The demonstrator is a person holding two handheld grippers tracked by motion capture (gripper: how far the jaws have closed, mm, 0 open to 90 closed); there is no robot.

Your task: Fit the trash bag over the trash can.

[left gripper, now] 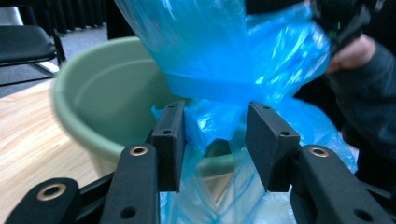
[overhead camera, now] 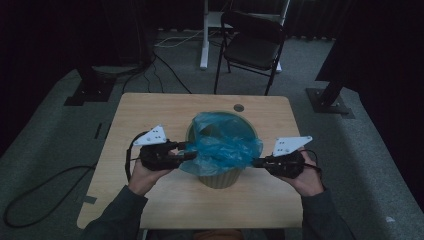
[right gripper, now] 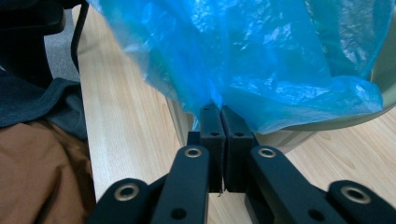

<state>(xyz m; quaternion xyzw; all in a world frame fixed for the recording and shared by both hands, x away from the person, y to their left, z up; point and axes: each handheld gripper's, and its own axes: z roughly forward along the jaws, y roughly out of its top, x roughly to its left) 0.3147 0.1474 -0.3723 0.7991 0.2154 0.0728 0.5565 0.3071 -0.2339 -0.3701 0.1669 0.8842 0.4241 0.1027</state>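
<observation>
We've got a wooden table [overhead camera: 150,107] with a green bin [left gripper: 93,93] in the middle, and the blue bag liner [overhead camera: 225,145] bunched over its rim. Our right gripper [right gripper: 220,114] is pinched tight on the liner's edge, while the left gripper [left gripper: 215,135] has its jaws parted, plastic loose between them. Best bet: re-grab a fresh bit of edge and stretch it over the rim evenly.

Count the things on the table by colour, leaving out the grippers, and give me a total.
Blue: 1, the plastic bag
Green: 1, the bin that the bag lies in and over
Total: 2
</observation>
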